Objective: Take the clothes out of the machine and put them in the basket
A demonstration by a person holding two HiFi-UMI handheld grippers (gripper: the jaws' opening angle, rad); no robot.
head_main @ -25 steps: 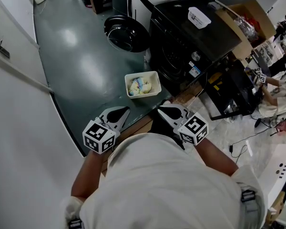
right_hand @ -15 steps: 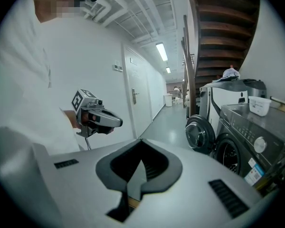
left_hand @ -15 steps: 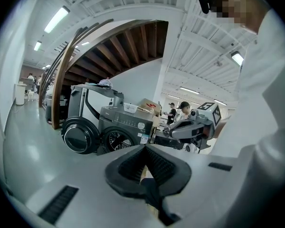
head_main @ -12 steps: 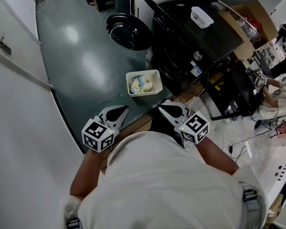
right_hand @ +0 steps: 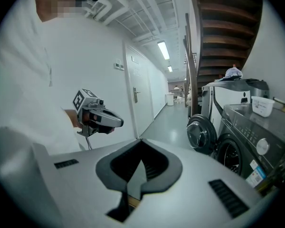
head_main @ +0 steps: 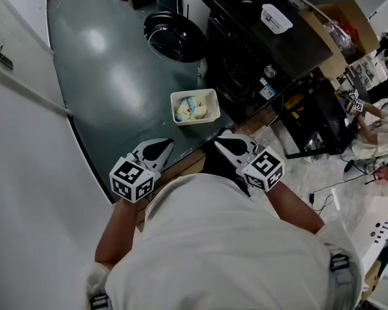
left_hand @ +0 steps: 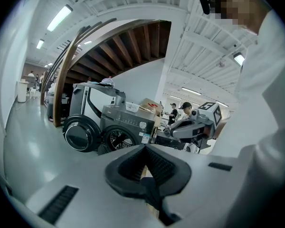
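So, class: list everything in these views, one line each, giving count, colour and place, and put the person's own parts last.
Washing machine: one, black, top centre.
Machine door: one, black, round, swung open at the machine's left.
Basket: one, white, on the floor in front of the machine.
Clothes: small heap, pale yellow and blue, inside the basket.
Tub: one, white, on top of the machine.
Cardboard box: one, brown, right of the machine.
Left gripper: one, white, shut, empty.
Right gripper: one, white, shut, empty.
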